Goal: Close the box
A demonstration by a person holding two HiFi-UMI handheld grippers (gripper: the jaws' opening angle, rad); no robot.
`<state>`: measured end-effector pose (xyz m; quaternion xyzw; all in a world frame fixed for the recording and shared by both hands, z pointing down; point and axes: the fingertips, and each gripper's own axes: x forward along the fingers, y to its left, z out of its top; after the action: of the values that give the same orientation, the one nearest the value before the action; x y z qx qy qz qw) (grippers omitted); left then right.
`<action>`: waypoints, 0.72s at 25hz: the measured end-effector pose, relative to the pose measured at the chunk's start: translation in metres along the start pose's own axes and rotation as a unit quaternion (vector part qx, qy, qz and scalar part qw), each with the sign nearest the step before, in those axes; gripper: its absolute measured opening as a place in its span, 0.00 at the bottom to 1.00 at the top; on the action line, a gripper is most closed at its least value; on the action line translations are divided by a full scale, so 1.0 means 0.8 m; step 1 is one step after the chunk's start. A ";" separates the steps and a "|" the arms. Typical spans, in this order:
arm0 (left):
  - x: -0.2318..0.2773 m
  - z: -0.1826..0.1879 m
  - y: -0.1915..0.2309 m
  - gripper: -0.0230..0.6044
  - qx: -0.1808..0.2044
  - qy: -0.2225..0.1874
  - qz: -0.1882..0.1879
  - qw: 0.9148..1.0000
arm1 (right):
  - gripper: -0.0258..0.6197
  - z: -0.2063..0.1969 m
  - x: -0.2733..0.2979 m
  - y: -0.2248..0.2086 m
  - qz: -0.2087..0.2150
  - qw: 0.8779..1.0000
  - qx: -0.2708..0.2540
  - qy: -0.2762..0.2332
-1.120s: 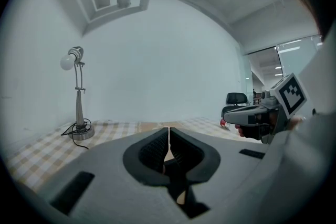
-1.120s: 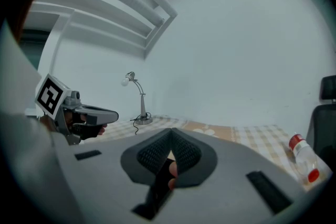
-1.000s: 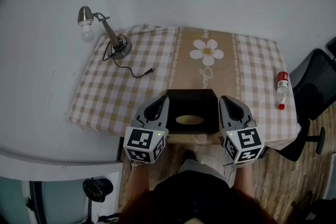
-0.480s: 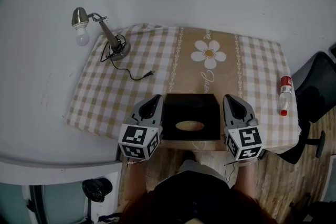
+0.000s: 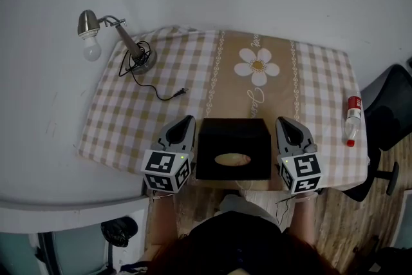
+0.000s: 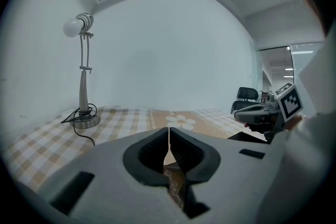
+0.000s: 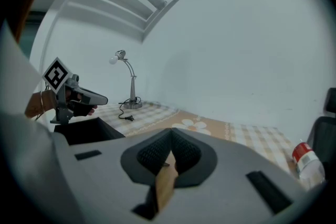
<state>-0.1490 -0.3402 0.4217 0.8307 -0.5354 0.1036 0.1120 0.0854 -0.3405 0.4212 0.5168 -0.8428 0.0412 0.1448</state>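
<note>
Both tongs have their jaws pressed together with nothing between them. The left tongs [image 5: 186,120] hang just left of the black box [image 5: 233,138], the right tongs [image 5: 285,122] just right of it. The box sits between them at the desk's [image 5: 309,74] near edge. A lamp [image 5: 141,61] stands well ahead of the left tongs.

Hand-held grippers and their wearer.
Left gripper [image 5: 186,120] and right gripper [image 5: 284,121]: grey shells, black ribbed pads [image 6: 151,153], black-and-white marker cubes [image 5: 166,169]; person in dark top [image 5: 232,243].
</note>
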 end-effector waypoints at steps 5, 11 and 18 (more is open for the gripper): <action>0.008 -0.010 0.016 0.09 -0.006 0.009 0.004 1.000 | 0.07 -0.023 0.016 -0.007 -0.001 1.000 -0.010 0.028; 0.021 -0.026 0.028 0.09 -0.011 0.029 -0.002 1.000 | 0.07 -0.044 0.033 -0.015 0.010 0.999 0.000 0.049; 0.040 -0.048 0.032 0.09 -0.023 0.054 -0.015 0.998 | 0.07 -0.071 0.053 -0.014 0.044 0.995 0.000 0.089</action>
<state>-0.1616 -0.3665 0.4698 0.8291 -0.5183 0.1342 0.1608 0.0888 -0.3698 0.4866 0.4738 -0.8483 0.0936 0.2171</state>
